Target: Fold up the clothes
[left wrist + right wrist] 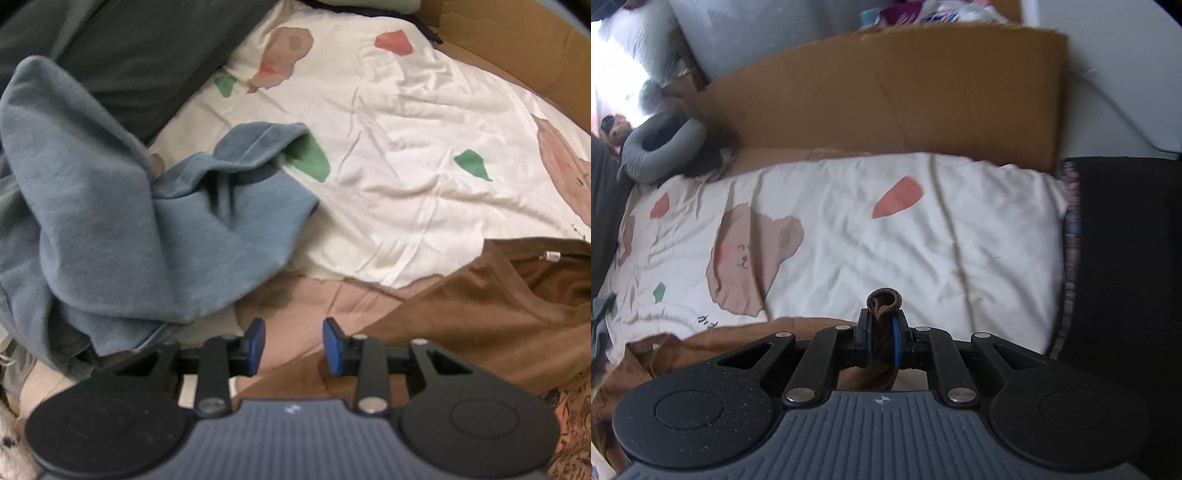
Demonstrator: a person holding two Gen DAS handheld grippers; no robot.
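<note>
A brown garment [480, 314] lies bunched on the white bear-print sheet [406, 147] at the lower right. My left gripper [294, 345] hovers over its left edge, open, with nothing between the blue pads [256, 347]. A blue-grey sweatshirt [110, 240] is heaped to the left of it. In the right wrist view my right gripper [882, 332] is shut on a rolled fold of the brown garment [884, 301], lifted off the sheet [923, 240]. The rest of the garment trails down to the lower left.
A cardboard wall [886, 92] stands along the far side of the bed. A grey neck pillow [661, 147] lies at the far left. Dark fabric [1126, 258] borders the sheet on the right. A dark grey cloth [129, 55] lies behind the sweatshirt.
</note>
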